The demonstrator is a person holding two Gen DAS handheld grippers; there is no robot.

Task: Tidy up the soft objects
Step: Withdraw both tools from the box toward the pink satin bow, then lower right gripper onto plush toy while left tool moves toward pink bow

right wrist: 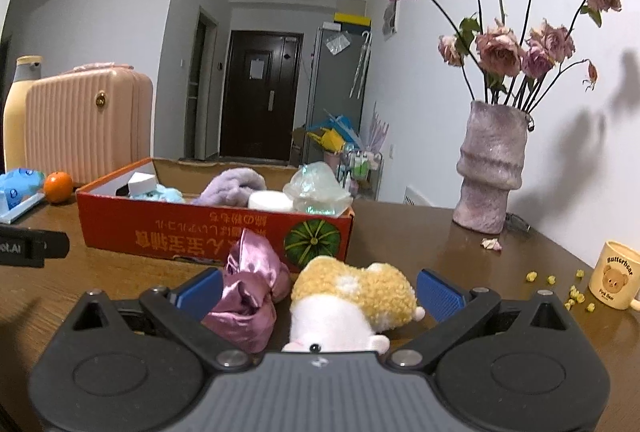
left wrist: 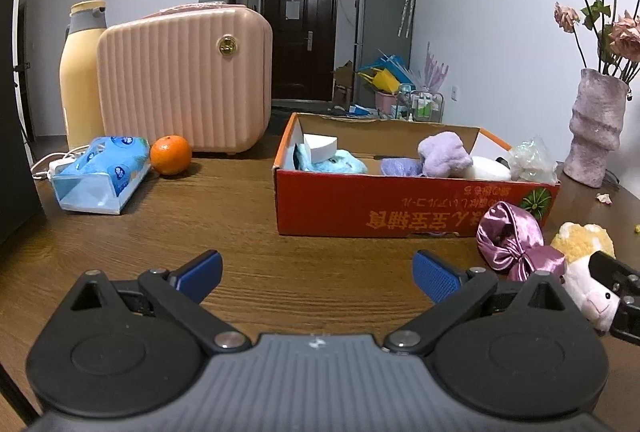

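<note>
Red box sits mid-table with soft things inside. My right gripper gapes wide around the plush toy, satin pouch touching its left side. My left gripper hangs wide, nothing in it.

Wooden table carries red box, tissue pack, orange, vase, mug
</note>
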